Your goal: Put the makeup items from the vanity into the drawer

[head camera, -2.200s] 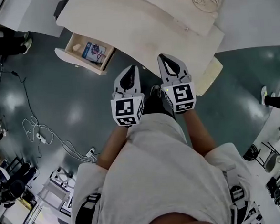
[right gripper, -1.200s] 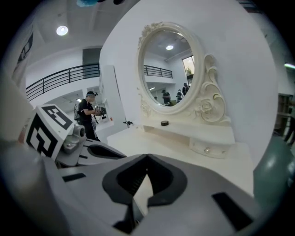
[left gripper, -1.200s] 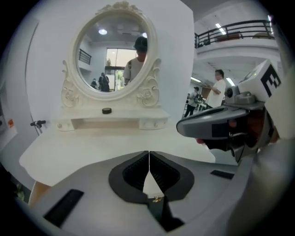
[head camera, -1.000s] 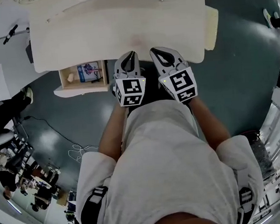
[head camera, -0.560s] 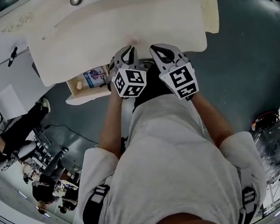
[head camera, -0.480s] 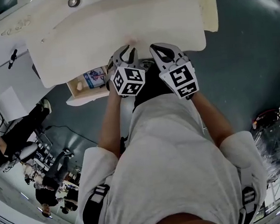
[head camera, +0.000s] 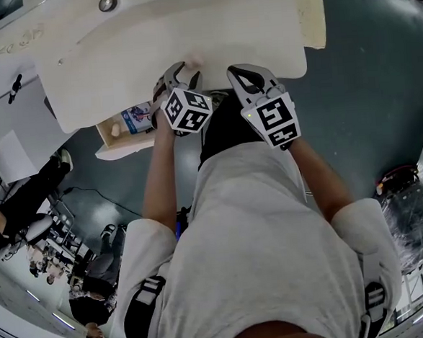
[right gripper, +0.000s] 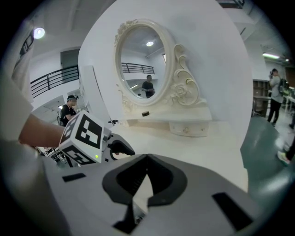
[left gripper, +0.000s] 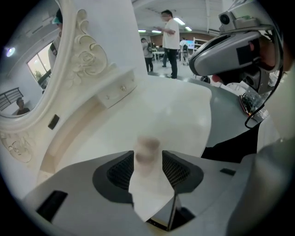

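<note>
Head view:
- Left gripper [head camera: 185, 74] is hovering over the front edge of the vanity [head camera: 187, 29]. Its fingers are standing apart on either side of a small pale cylinder [head camera: 195, 59].
- Right gripper [head camera: 237, 75] is hanging just beside the left one at the same edge.
- The drawer [head camera: 120, 148] is standing open under the vanity's left end, holding a blue printed packet [head camera: 137, 117].
- A round item [head camera: 107, 3] is sitting at the back of the vanity.

Left gripper view:
- The jaws have just been opening and are standing wide.
- The blurred cylinder [left gripper: 147, 150] is standing upright on the vanity between the tips. The pads are not pressing on it.

Right gripper view:
- The right gripper [right gripper: 146, 159] is showing its fingers closed together with nothing between them.
- The mirror [right gripper: 146, 69] is rising at the back of the vanity.
- A small dark item [right gripper: 145, 113] is lying on the vanity below the mirror.
</note>
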`<state>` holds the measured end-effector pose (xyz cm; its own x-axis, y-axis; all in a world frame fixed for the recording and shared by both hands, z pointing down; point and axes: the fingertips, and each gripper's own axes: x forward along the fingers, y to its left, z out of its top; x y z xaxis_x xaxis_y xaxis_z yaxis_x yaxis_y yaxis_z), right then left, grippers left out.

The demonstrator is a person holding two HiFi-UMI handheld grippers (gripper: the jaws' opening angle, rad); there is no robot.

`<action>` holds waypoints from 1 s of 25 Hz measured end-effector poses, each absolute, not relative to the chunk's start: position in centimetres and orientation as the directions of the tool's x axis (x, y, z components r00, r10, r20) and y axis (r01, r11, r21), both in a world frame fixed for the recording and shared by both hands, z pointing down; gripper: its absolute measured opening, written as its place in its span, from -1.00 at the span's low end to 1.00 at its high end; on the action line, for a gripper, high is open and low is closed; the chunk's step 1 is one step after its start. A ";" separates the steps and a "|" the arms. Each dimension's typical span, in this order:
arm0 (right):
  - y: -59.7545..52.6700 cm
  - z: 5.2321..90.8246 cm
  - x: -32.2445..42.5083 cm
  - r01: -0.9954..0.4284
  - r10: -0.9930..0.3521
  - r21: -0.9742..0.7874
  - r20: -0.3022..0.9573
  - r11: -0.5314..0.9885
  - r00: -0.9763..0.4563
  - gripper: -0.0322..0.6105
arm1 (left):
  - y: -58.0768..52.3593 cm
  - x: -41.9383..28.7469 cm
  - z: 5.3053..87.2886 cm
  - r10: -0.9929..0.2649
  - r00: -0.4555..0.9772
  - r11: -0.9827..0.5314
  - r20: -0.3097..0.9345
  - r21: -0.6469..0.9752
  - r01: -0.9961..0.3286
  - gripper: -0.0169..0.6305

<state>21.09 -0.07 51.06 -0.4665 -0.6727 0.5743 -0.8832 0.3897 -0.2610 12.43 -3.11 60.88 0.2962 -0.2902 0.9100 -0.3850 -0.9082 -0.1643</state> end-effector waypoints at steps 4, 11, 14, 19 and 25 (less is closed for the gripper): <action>0.2 51.0 21.4 -0.885 -0.670 -0.254 0.581 0.390 -0.462 -0.85 | -3.6 12.4 61.5 -0.303 0.280 -0.908 0.911 -0.186 -0.376 -0.39; 0.4 51.0 22.2 -0.892 -0.673 -0.240 0.590 0.382 -0.447 -0.86 | -4.2 12.5 61.8 -0.354 0.250 -0.892 0.901 -0.245 -0.379 -0.54; 0.4 50.8 22.2 -0.892 -0.671 -0.232 0.592 0.389 -0.446 -0.86 | -4.1 12.4 61.7 -0.353 0.255 -0.884 0.900 -0.233 -0.405 -0.59; 0.5 50.2 22.1 -0.882 -0.660 -0.218 0.594 0.417 -0.459 -0.86 | -3.9 12.3 60.7 -0.352 0.293 -0.829 0.889 -0.150 -0.539 -0.61; 0.3 48.9 20.9 -0.854 -0.640 -0.192 0.588 0.484 -0.495 -0.85 | -3.8 11.6 57.2 -0.463 0.286 -0.751 0.839 -0.200 -0.629 -0.61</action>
<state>20.86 0.26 48.87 -0.4947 -0.6399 0.5880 -0.8539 0.4839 -0.1916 11.58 -3.79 57.21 0.2865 -0.4633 0.8386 -0.6289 -0.7513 -0.2003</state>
